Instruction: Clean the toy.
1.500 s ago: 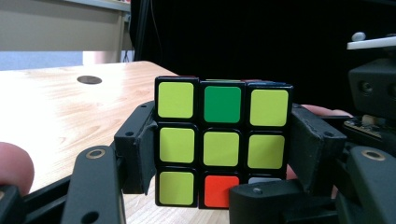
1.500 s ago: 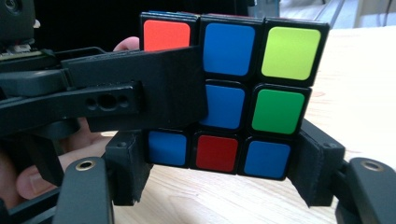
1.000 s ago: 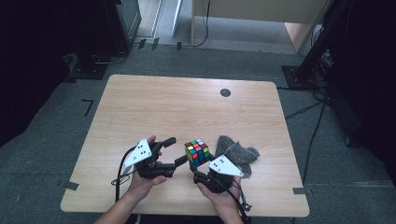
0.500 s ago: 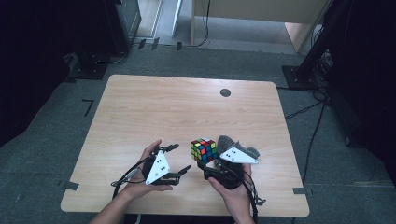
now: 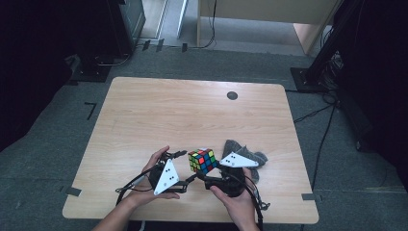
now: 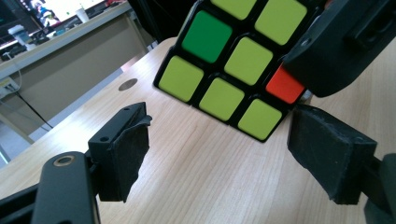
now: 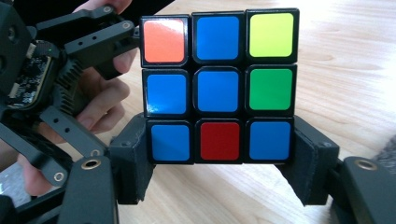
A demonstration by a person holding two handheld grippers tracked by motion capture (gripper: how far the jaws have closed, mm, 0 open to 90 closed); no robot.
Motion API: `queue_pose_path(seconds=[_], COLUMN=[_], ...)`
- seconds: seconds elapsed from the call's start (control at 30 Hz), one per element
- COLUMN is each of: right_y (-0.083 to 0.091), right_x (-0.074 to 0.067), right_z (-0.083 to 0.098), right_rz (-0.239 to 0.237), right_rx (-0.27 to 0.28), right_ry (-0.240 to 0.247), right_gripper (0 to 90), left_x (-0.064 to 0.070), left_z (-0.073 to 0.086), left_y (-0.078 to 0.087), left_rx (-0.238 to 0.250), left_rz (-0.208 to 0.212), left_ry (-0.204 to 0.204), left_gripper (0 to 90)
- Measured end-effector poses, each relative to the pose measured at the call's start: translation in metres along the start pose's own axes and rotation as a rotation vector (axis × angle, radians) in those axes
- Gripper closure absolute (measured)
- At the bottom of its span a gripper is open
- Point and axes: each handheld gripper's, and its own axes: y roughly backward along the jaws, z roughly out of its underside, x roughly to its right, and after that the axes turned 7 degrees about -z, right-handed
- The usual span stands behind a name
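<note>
A scrambled puzzle cube (image 5: 202, 160) is held just above the wooden table (image 5: 192, 110) near its front edge. My right gripper (image 5: 206, 172) is shut on it. In the right gripper view the two pads (image 7: 135, 158) clamp the bottom layer of the cube (image 7: 219, 84), whose facing side is mostly blue. My left gripper (image 5: 185, 167) stands open just left of the cube, its jaws pointing at it. In the left gripper view the cube's yellow-green face (image 6: 233, 60) hangs ahead of and above the open pads (image 6: 130, 144), with nothing between them.
A crumpled grey cloth (image 5: 235, 147) lies on the table right behind the right gripper. A dark round hole (image 5: 232, 95) sits at the table's far side. Dark equipment and cables stand on the floor around the table.
My left gripper has moved right and toward the table's front edge, sinking a little, and now points at the cube. The right gripper has kept the cube almost in place.
</note>
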Motion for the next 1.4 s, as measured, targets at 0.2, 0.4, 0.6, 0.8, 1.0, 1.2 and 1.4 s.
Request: queue_pose_path(seconds=[0.2,0.4,0.6,0.8,1.0,1.2,1.4], right_y=[-0.002,-0.004,-0.003,-0.003,-0.004,-0.003,0.001], right_x=[-0.001,-0.001,0.005,0.008,0.008,0.008,0.012], right_z=[-0.001,-0.001,-0.002,-0.003,-0.003,-0.003,-0.003], right_rz=[-0.05,-0.076,-0.116,-0.136,-0.125,-0.121,-0.155], right_rx=[-0.029,-0.056,-0.067,-0.087,-0.117,-0.093,-0.059], right_ry=[-0.034,-0.059,-0.116,-0.144,-0.138,-0.137,-0.141], right_gripper=[34.2,34.1,34.1,34.2,34.2,33.8,26.7], left_x=[0.005,0.006,0.009,0.011,0.012,0.011,0.008], left_z=[-0.002,-0.003,-0.003,-0.003,-0.004,-0.004,-0.004], left_y=[0.0,0.001,0.0,0.0,0.0,0.001,0.001], left_rx=[0.004,0.01,0.007,0.009,0.007,0.003,-0.002], left_rz=[-0.003,-0.007,-0.017,-0.024,-0.002,0.017,0.018], left_ry=[-0.042,-0.06,-0.08,-0.096,-0.099,-0.09,-0.06], left_gripper=[24.2,27.0,27.2,26.2,25.2,31.9,34.0])
